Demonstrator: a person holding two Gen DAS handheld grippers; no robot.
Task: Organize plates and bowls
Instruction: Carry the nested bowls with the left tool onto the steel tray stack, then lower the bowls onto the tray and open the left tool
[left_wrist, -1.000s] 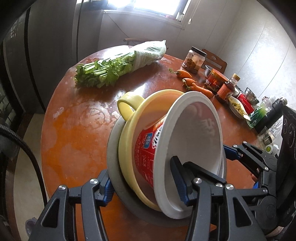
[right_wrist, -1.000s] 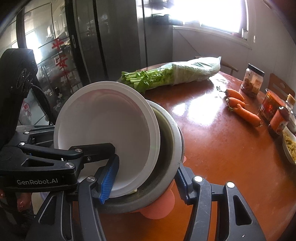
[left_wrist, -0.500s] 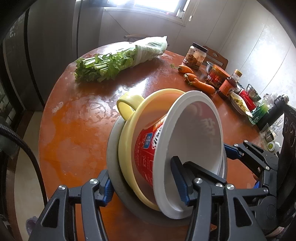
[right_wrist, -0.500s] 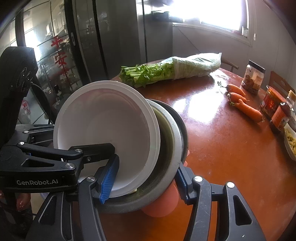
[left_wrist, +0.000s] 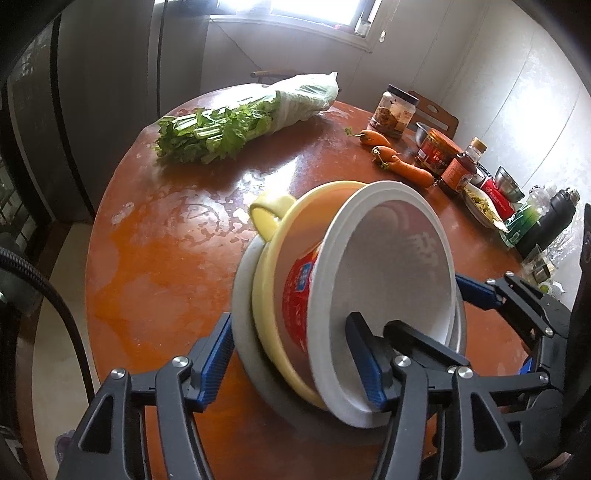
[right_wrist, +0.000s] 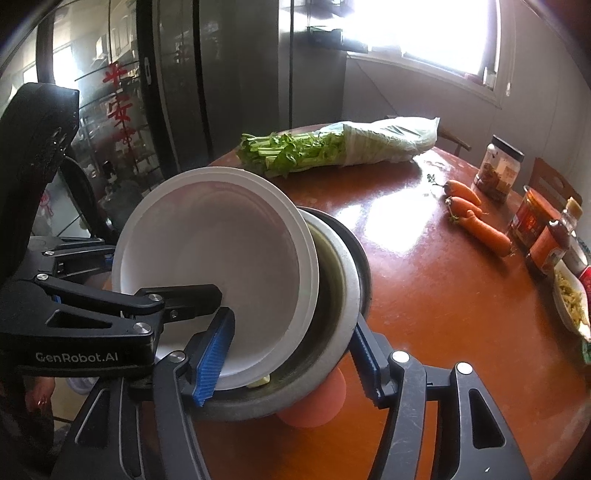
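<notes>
A tilted stack stands on edge over the round wooden table (left_wrist: 166, 258): a grey plate (left_wrist: 243, 295), a yellow handled bowl (left_wrist: 273, 218) and a white bowl with a red label (left_wrist: 391, 266). My left gripper (left_wrist: 290, 321) clamps the stack's near side, one pad behind the plate and one inside the white bowl. From the opposite side my right gripper (right_wrist: 291, 321) holds it the same way, one pad in the white bowl (right_wrist: 214, 258) and one against the grey plate (right_wrist: 340, 280). Both sets of jaws are opening while the pads still touch. Something pink and round (right_wrist: 314, 406) shows beneath the plate.
Bagged leafy greens (left_wrist: 229, 125) lie at the table's far side. Carrots (left_wrist: 402, 162), jars (left_wrist: 395, 110), bottles and a dish of food (left_wrist: 480, 203) crowd the right edge. A dark fridge (right_wrist: 221, 74) stands beyond the table on the left.
Both grippers' fingers have spread slightly. In the right wrist view the plate's dark rim has slid out from behind the bowls, and more of the pink thing shows below.
</notes>
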